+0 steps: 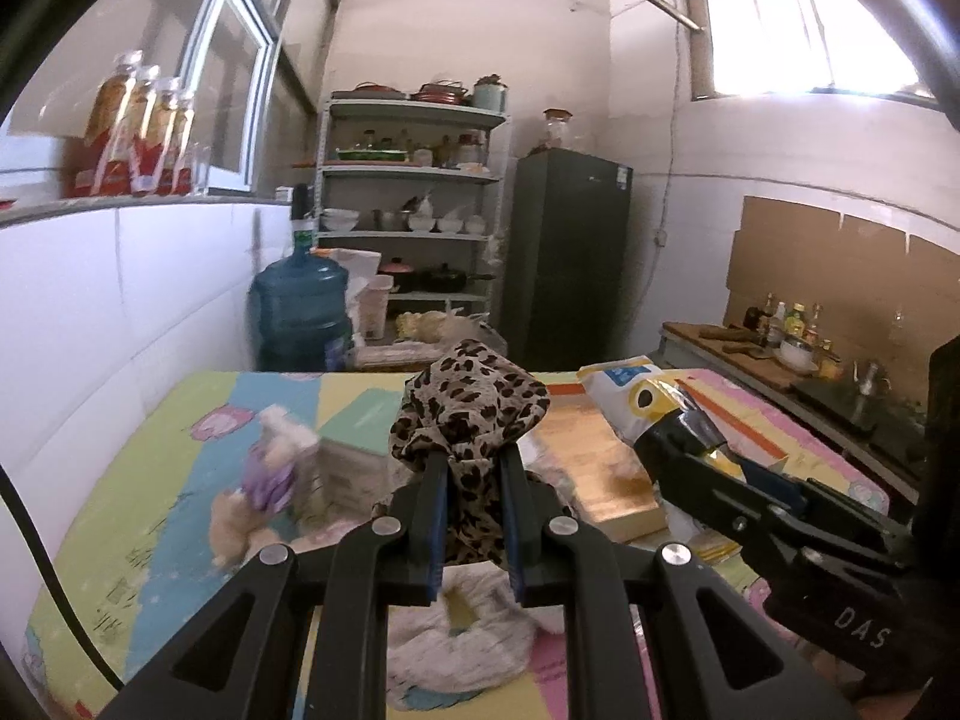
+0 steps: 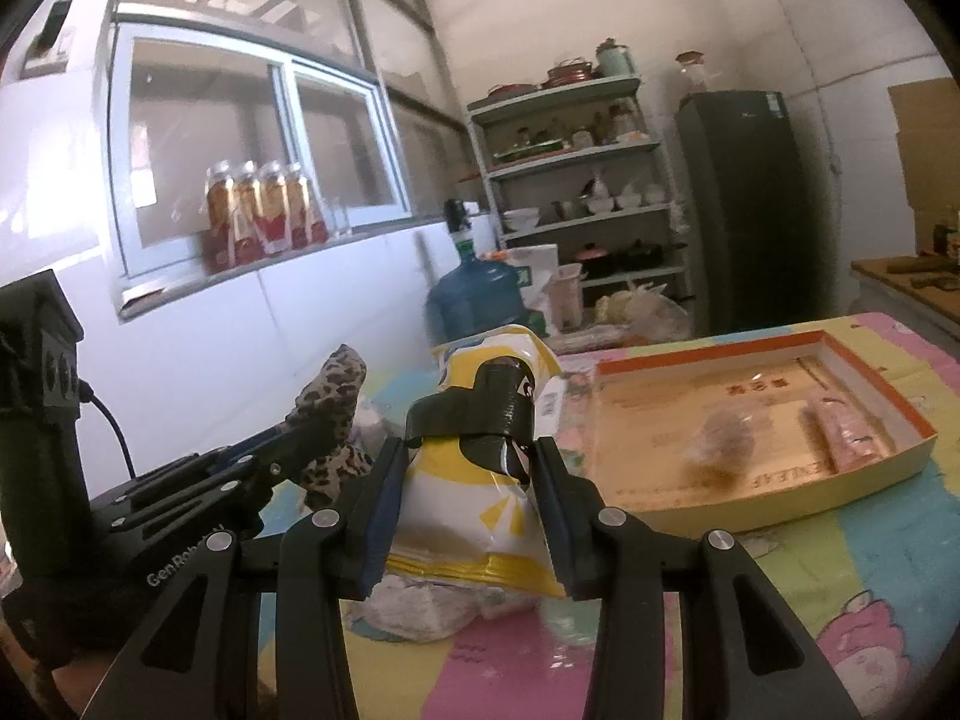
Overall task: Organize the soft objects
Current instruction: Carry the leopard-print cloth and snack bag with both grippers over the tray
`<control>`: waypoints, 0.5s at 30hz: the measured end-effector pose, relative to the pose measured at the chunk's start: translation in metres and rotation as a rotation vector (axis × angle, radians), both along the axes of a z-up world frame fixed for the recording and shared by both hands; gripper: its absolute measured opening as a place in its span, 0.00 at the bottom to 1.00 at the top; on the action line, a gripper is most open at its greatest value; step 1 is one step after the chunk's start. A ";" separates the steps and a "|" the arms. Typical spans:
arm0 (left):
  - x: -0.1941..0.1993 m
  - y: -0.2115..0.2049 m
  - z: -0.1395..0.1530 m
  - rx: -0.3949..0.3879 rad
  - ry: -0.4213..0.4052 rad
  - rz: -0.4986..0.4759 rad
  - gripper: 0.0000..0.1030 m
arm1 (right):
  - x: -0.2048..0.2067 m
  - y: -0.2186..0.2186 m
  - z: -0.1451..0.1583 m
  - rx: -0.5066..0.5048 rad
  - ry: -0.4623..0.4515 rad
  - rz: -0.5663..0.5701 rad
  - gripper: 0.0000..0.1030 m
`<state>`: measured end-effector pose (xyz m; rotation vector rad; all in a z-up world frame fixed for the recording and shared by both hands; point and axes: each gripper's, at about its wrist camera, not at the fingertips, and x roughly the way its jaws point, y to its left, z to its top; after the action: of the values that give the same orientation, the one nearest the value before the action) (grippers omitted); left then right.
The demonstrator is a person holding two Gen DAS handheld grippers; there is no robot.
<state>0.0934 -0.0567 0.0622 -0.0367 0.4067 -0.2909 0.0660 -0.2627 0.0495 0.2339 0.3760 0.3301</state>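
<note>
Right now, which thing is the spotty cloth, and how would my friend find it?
Look at the table with the colourful cartoon mat. Above its middle, the left gripper is shut on a bunched leopard cloth. Its brown and black spots set it apart from the yellow and white snack bag held beside it and the white fluffy cloth underneath.

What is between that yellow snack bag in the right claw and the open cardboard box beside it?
Nothing visible. The right claw holds the yellow snack bag above the colourful mat, and the open cardboard box lies just to its right with only bare mat between. The box already holds a couple of blurred items.
</note>
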 end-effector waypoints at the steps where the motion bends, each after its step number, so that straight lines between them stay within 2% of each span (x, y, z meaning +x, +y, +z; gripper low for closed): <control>1: 0.002 -0.004 0.002 -0.001 -0.002 -0.009 0.16 | 0.000 -0.003 0.001 0.002 0.000 -0.006 0.42; 15: 0.036 -0.070 0.009 -0.001 0.026 -0.104 0.16 | 0.012 -0.076 0.007 0.032 0.013 -0.127 0.42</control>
<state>0.1298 -0.1271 0.0717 -0.0201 0.4349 -0.3939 0.0781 -0.3390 0.0562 0.2901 0.3669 0.2100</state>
